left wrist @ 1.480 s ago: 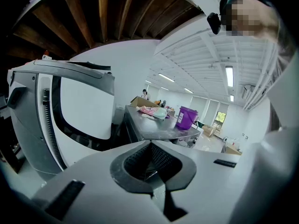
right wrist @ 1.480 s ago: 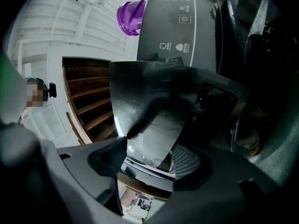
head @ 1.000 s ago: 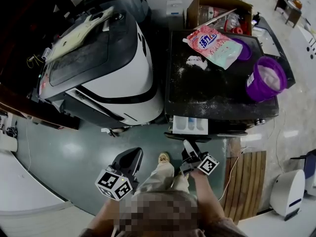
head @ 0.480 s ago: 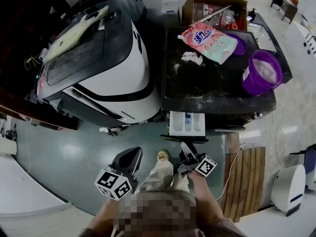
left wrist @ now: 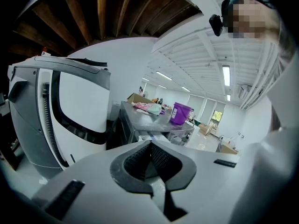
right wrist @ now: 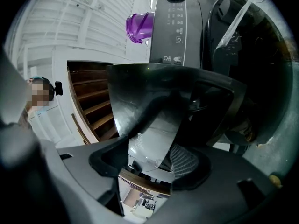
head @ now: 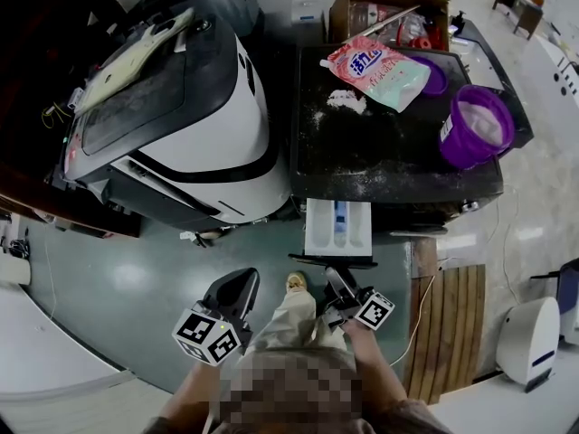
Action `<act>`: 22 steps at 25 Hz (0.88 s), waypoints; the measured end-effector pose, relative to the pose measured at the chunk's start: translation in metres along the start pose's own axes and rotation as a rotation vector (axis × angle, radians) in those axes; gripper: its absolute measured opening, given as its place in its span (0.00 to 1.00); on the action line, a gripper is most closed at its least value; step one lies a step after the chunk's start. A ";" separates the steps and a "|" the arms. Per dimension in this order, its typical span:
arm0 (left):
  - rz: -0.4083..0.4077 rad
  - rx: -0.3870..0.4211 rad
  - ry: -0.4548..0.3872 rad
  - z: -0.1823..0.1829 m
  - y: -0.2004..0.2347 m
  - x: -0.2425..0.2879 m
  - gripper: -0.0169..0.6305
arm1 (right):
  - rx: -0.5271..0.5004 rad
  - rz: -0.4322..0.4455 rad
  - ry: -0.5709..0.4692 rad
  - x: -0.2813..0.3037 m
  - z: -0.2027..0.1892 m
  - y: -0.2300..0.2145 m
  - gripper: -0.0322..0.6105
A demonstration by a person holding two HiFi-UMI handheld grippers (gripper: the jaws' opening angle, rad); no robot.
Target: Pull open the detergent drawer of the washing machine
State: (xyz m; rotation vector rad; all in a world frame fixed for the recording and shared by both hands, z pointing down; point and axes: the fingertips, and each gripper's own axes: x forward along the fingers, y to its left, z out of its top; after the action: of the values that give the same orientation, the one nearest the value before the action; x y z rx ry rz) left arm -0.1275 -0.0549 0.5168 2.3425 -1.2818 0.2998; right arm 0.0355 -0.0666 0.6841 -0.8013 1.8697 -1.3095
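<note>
A person stands over a dark front-loading washing machine [head: 398, 165], a two-jaw tool in each hand. The detergent drawer [head: 337, 227] juts out from the top left of the machine's front, its white compartments open to the ceiling, one with a blue insert.

The right tool [head: 335, 278] reaches forward to the drawer's dark front panel. In the right gripper view that glossy panel [right wrist: 159, 111] sits between the pads of the right tool [right wrist: 156, 160], which pinch it; the jaws have just been closing slightly on it. Behind it rise the machine's control strip and its round door.

The left tool [head: 242, 278] hangs free above the green floor, just left of the person's trouser leg [head: 291, 319] and shoe [head: 296, 285], well short of the machine. The left gripper view shows the left tool [left wrist: 150, 143] with its pads pressed together and nothing between them.

On the machine's top lie a pink detergent pouch [head: 375, 70], a patch of spilled white powder [head: 346, 100] just beside it, and a purple tub [head: 477, 127] at the right edge. An open cardboard box [head: 389, 12] full of supplies stands behind the machine. To the left, just beside it, sits a large white-and-black appliance [head: 181, 125] with a dark lid. A slatted wooden mat [head: 448, 333] lies on the floor to the right of the person.
</note>
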 end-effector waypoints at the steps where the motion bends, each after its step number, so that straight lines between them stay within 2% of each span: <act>1: 0.000 0.000 0.001 -0.001 0.000 0.000 0.06 | 0.001 0.001 0.001 -0.001 -0.001 0.001 0.46; 5: -0.002 0.000 0.008 -0.003 -0.003 0.003 0.06 | -0.009 0.027 0.007 -0.001 -0.001 0.009 0.46; 8: -0.006 0.001 0.015 -0.006 -0.005 0.005 0.06 | 0.009 0.003 -0.004 -0.005 -0.002 0.002 0.45; 12: -0.013 0.005 0.022 -0.007 -0.007 0.008 0.06 | -0.009 0.026 -0.008 -0.001 0.000 0.008 0.45; 22: -0.017 0.008 0.031 -0.008 -0.007 0.014 0.06 | 0.014 0.001 -0.015 -0.008 -0.002 -0.002 0.44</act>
State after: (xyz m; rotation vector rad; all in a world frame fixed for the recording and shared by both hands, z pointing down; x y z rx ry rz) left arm -0.1137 -0.0576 0.5269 2.3452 -1.2479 0.3347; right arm 0.0382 -0.0599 0.6878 -0.8005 1.8471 -1.3111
